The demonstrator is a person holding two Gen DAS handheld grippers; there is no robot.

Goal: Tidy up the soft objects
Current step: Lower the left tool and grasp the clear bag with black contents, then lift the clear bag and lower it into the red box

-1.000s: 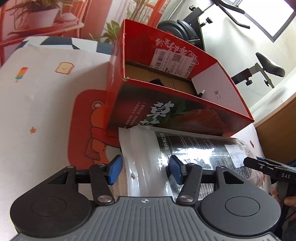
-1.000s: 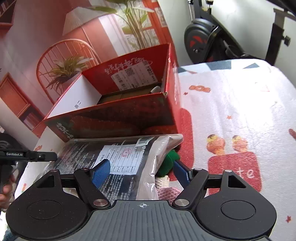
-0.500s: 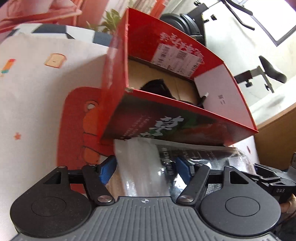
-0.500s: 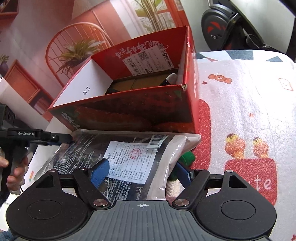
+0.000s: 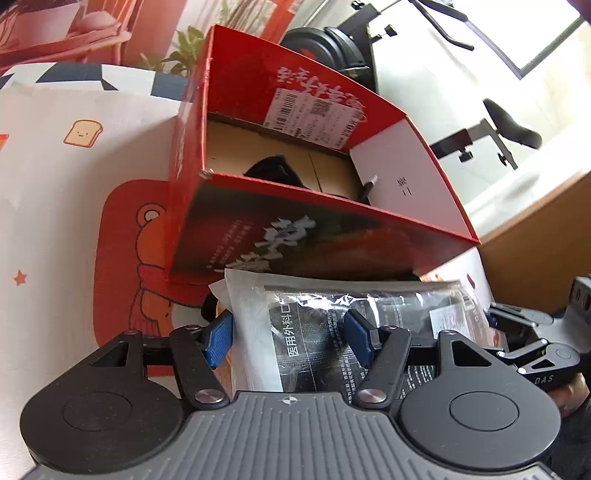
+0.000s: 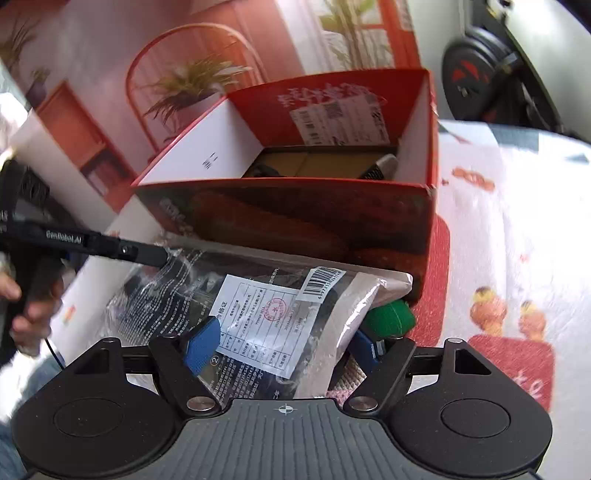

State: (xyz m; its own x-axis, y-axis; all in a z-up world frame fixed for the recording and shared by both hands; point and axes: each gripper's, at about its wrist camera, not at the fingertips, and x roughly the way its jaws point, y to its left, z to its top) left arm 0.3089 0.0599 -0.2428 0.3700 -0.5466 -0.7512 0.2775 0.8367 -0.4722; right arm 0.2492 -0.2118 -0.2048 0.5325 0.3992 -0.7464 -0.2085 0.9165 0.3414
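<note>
Left tool [image 5: 290, 338], right tool [image 6: 280, 345] closing around mask packet [image 6: 258, 317]

Daylight from the window [image 5: 546, 26] on my upper right blows out white. Glare streaks the plastic bag [image 5: 332, 314]. My right view blurs; edges bend.

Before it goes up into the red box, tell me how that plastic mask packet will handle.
The mask packet probably flops: its film is wrinkled and one end droops by the green thing. Its glossy wrap looks slippery between the pads. It likely weighs little, so the left tongs and right tongs, both closing, should lift it.
</note>
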